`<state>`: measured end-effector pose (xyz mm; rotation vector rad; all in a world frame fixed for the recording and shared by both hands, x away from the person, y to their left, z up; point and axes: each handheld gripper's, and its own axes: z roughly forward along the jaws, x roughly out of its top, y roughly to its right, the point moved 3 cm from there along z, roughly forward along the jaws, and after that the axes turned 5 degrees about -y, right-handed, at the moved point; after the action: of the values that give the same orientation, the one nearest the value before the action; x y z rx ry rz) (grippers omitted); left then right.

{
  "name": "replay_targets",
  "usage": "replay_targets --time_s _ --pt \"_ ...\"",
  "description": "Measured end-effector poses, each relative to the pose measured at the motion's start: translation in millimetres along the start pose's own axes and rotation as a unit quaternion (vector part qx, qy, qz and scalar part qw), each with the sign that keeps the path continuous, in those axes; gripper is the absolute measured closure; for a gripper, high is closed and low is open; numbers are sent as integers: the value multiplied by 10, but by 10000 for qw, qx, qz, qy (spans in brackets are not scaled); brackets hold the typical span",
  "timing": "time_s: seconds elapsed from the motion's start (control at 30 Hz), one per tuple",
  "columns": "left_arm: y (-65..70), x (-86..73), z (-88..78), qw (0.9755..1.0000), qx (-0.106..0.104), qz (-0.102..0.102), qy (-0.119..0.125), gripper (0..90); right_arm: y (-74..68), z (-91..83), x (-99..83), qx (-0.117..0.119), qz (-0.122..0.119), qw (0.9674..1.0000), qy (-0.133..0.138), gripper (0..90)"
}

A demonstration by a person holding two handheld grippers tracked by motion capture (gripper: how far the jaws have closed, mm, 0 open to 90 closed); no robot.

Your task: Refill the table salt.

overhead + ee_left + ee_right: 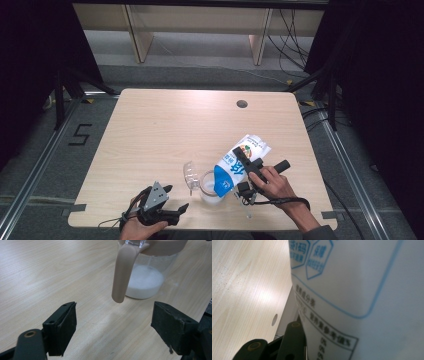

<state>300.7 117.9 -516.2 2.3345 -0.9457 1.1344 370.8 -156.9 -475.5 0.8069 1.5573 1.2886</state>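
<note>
A blue-and-white milk carton point(239, 167) hangs tilted, its top down over a clear jug point(210, 189) near the table's front edge. My right gripper point(240, 169) is shut on the carton's sides. In the right gripper view the carton's printed wall point(367, 290) presses against one black finger point(293, 340). The jug has a beige rim point(165, 246) and a beige handle point(123, 275), and white milk point(145, 281) lies in its bottom. My left gripper point(177, 196) rests at the front left, open point(115, 322), facing the handle from a short way off.
A clear plastic piece point(189, 172) stands just left of the jug. The wooden table point(165, 130) has a round cable hole point(242, 104) at its far right. Dark curtains and floor rails flank the table.
</note>
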Motion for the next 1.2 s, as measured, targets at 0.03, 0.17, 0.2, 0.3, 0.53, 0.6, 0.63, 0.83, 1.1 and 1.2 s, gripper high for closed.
replay_targets --time_s 0.03,0.17,0.2,0.3,0.53,0.6,0.63,0.83,1.1,1.2 --pt "3 0 1 10000 -10 -12 9 198 7 0 2 -10 -24 10000 1 676" --pt "4 1 2 10000 -14 -15 13 198 3 -5 -1 15 6 10000 -30 678" --pt "3 0 2 10000 -11 -11 11 198 8 -3 0 -8 -12 10000 -5 678" --pt "5 1 4 10000 -12 -16 16 198 13 -3 0 -10 -24 10000 -6 678" --pt "-1 -1 0 10000 -6 4 -4 198 14 -3 -2 -17 -37 10000 -16 678" --pt "-2 -1 -1 10000 -6 4 -4 198 16 -10 1 -39 -96 9999 -38 679" --pt "-2 -1 -1 10000 -5 9 -3 198 15 -10 2 -38 -97 9999 -37 680" --pt "-2 -1 0 10000 1 -11 2 198 14 -6 -3 -44 -77 10000 -18 683" --pt "-5 -1 -2 10000 3 -6 5 198 23 -14 -1 -47 -158 9999 -37 685" --pt "-4 -1 -2 10000 6 -4 1 198 19 -15 2 -41 -164 9998 -40 686"
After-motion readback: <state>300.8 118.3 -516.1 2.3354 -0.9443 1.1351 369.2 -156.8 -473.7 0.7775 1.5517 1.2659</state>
